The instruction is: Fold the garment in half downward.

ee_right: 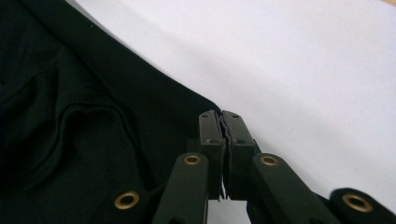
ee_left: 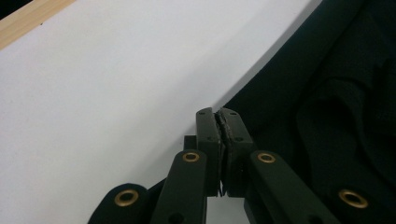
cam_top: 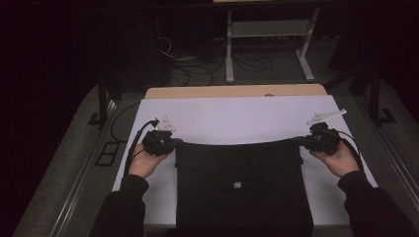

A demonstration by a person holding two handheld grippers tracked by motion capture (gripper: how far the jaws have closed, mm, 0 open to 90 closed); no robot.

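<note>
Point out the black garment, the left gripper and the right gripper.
black garment (cam_top: pixel 242 197), high view, on the flat front of the cloth below its small white mark.
left gripper (ee_left: pixel 219 122), left gripper view, midway between its fingertips, shut on the garment's edge.
right gripper (ee_right: pixel 221 122), right gripper view, midway between its fingertips, shut on the garment's edge.

Black tongs (ee_left: pixel 219 140) with brass-ringed rivets, grey three-cornered plates, trailing black cables; the person wears black sleeves (cam_top: pixel 123 207).
</note>
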